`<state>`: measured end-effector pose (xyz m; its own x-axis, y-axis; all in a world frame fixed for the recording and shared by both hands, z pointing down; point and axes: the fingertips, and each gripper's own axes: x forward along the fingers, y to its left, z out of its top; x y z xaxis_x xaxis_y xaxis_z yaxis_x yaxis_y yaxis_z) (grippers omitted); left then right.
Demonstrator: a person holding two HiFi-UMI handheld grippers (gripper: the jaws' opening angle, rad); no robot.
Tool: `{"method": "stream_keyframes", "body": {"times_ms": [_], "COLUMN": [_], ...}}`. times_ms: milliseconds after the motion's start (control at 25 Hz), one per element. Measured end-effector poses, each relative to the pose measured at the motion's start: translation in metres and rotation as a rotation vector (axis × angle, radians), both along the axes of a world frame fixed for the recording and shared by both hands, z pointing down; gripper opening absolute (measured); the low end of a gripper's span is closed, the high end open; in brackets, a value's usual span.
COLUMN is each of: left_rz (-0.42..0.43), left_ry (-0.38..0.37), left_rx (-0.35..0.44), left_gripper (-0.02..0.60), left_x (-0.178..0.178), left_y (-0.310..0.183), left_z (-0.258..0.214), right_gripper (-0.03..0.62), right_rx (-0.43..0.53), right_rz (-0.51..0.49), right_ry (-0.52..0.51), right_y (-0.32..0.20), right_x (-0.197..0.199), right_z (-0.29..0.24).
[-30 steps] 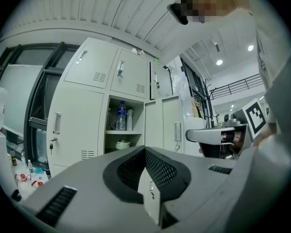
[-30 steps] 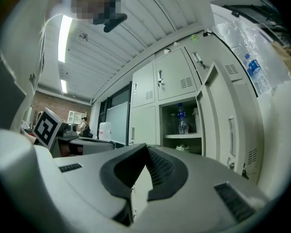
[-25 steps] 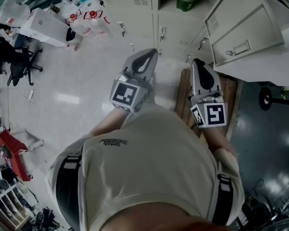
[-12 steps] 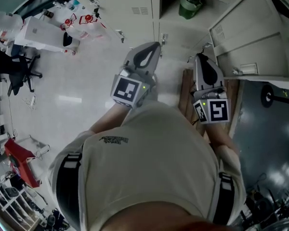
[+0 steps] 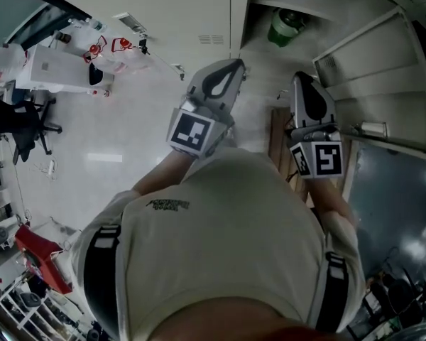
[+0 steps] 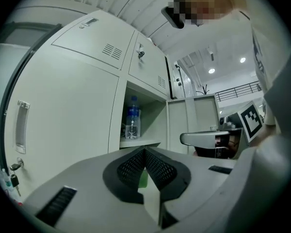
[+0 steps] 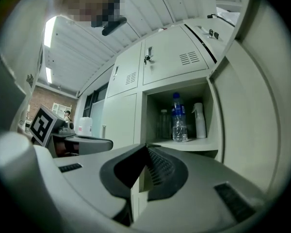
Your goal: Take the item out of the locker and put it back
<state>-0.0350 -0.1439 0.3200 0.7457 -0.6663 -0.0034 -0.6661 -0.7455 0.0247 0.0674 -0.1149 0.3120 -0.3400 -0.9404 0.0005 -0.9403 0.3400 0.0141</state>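
Note:
The open locker (image 5: 270, 9) is straight ahead. On its upper shelf stand a clear water bottle with a blue label (image 7: 178, 118), a white spray bottle (image 7: 199, 120) and another clear bottle (image 7: 164, 124). The water bottle (image 6: 132, 123) shows in the left gripper view too. A green container (image 5: 284, 25) sits in the compartment below. My left gripper (image 5: 231, 66) and right gripper (image 5: 301, 78) are side by side, level, short of the locker. Both are shut with nothing held. A green sliver (image 6: 143, 178) shows behind the left jaws.
The locker's door (image 5: 383, 98) stands swung open at the right, close beside my right gripper. Shut locker doors (image 6: 63, 110) fill the wall to the left. A wooden pallet (image 5: 278, 141) lies on the floor beneath. Chairs and boxes (image 5: 50, 69) stand far left.
Both grippers have travelled forward toward the open locker, still shut. The green container and the open door now lie closer, and a bottle's top has come into the head view.

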Motion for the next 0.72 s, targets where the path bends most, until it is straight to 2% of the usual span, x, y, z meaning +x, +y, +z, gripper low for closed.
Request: {"method": "stream_keyframes", "body": {"times_ms": [280,560,720], "left_rz": [0.048,0.051,0.026], "left_ry": [0.010,0.014,0.007], "left_rx": [-0.002,-0.016,-0.035], "left_gripper": [0.011,0.011,0.011], "left_x": [-0.008,-0.006,-0.004], "left_y": [-0.028,-0.031,-0.031], "left_z": [0.001,0.003,0.009], "right_gripper": [0.003,0.003,0.003], "right_rx": [-0.003,0.015,0.024], "right_rz": [0.038,0.037,0.021], "right_ry": [0.021,0.022,0.010], "right_y": [-0.026,-0.033,-0.033], "right_x": [-0.008,-0.007,-0.003], "right_z": [0.000,-0.008,-0.009]}}
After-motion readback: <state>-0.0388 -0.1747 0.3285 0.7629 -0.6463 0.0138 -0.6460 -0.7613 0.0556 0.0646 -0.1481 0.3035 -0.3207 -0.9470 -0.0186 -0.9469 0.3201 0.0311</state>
